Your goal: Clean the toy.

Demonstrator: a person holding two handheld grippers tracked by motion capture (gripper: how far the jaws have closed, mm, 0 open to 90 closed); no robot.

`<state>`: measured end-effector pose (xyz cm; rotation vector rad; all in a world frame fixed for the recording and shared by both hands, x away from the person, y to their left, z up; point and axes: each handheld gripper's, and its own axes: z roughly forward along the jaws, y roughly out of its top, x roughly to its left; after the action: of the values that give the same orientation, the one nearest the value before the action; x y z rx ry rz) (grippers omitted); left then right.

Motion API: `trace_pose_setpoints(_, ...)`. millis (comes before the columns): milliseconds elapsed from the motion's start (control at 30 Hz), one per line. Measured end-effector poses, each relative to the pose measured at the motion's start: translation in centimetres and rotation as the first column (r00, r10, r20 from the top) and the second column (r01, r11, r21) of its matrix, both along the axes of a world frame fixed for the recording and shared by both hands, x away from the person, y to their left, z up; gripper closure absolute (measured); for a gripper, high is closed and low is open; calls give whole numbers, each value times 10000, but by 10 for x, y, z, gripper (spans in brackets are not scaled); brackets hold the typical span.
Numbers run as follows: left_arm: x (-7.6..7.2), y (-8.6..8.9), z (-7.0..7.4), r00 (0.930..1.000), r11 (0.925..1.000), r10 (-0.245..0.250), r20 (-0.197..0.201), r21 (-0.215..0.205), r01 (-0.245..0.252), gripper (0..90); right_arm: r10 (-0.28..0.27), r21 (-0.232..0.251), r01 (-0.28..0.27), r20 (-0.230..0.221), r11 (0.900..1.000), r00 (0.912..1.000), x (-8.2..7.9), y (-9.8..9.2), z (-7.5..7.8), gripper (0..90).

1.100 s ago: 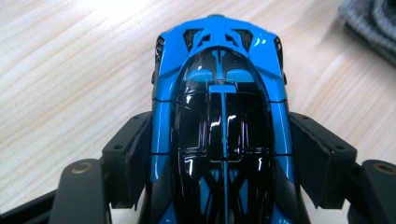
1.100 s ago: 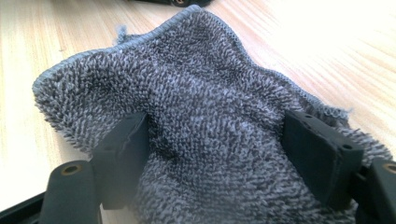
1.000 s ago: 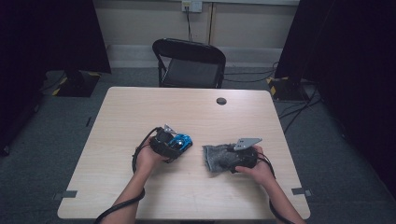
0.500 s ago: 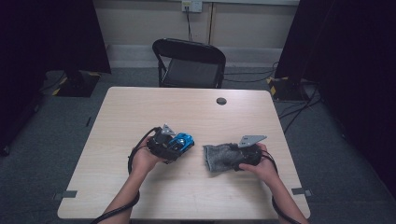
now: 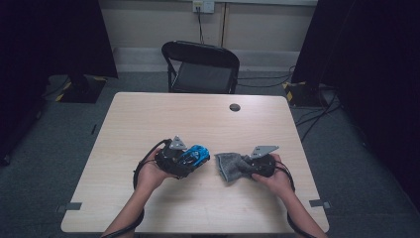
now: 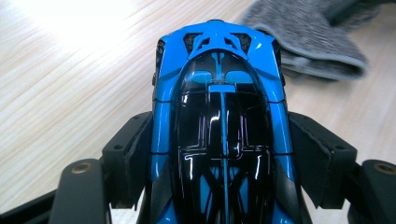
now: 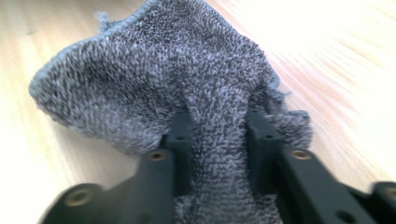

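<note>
A blue and black toy car (image 6: 219,121) sits between the jaws of my left gripper (image 5: 190,159), which is shut on its sides and holds it just above the wooden table (image 5: 198,119). The car (image 5: 195,154) points toward a grey cloth (image 5: 233,166) at its right. My right gripper (image 5: 250,167) has just been closing and now pinches a fold of that cloth (image 7: 187,93) between its pads; the rest of the cloth bunches ahead of the jaws on the tabletop. The grey cloth's edge (image 6: 317,42) lies just beyond the car's nose.
A small black round cap (image 5: 235,107) is set into the table near its far edge. A black folding chair (image 5: 200,67) stands behind the table. Cables and dark stands lie on the carpet at both sides.
My right gripper has closed on the grey cloth and gathered it. My left gripper has lifted the toy car slightly and shifted it a little.
</note>
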<state>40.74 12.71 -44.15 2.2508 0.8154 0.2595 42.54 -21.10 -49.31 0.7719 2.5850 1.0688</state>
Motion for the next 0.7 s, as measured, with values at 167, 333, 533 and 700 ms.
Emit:
trace_pose_setpoints(167, -8, -2, 1, 9995, 9995, -306, 12, 31, 306, 282, -864, -22, 864, -212, 9963, 9960, 5, 3, 13, 750)
trace_pose_setpoints(333, -14, -9, 5, 9983, 9981, -577, 91, -231, 579, 282, -2481, 1207, 2467, -32, 9615, 9687, 27, 7, 43, 750)
trace_pose_setpoints(533, -21, -26, 8, 9930, 9925, -1157, 249, -361, 1165, 282, -2985, 1743, 2961, -129, 9391, 9543, 52, 35, 60, 750)
trace_pose_setpoints(700, -17, -29, 7, 9945, 9940, -984, 355, -448, 999, 282, -2016, 1598, 2040, -315, 9658, 9790, 49, 71, 58, 750)
